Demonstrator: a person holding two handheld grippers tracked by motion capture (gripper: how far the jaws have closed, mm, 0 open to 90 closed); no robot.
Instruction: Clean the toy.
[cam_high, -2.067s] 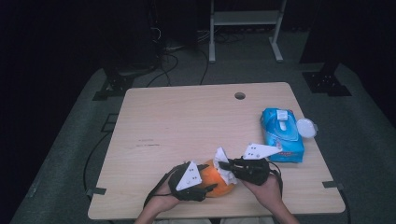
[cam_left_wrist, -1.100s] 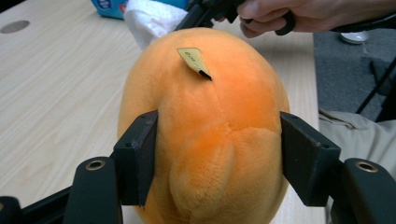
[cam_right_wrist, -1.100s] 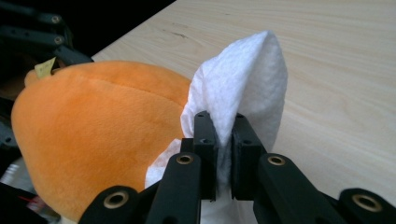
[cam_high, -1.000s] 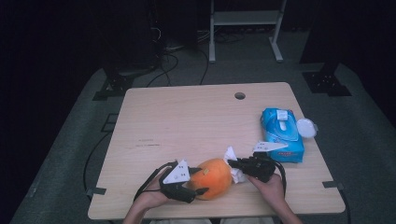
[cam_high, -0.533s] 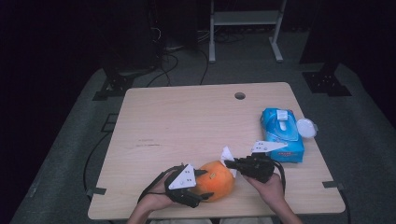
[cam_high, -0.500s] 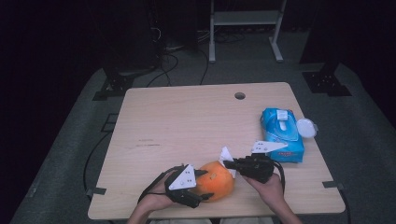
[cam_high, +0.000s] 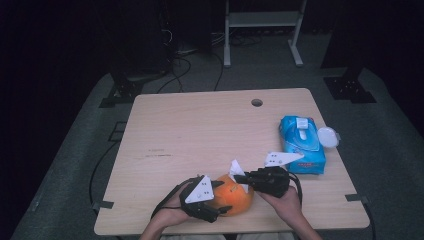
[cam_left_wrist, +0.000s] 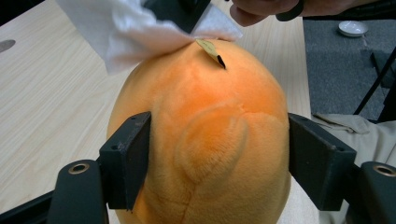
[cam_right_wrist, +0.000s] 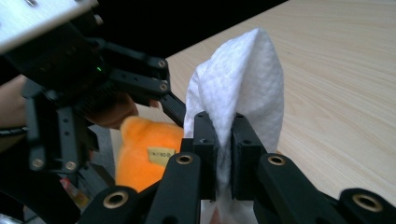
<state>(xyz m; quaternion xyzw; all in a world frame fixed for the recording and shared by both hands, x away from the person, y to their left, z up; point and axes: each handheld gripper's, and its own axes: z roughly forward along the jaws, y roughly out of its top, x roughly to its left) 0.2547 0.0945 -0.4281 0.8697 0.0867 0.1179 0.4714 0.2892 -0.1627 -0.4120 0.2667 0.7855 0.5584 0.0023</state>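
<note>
Near the table's front edge, left fingers (cam_left_wrist: 219, 172) clamp fuzzy round plush (cam_left_wrist: 205, 140), right fingers (cam_right_wrist: 223, 154) pinch crinkled wipe (cam_right_wrist: 243, 79).

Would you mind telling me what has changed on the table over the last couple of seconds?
The right gripper, shut on the white wipe, slid a little across the top of the orange plush toy and sits at its upper right edge. The left gripper shifted slightly left and back, and the toy with it. Both holds stayed as they were. The blue wipe pack and white lid did not move.
</note>
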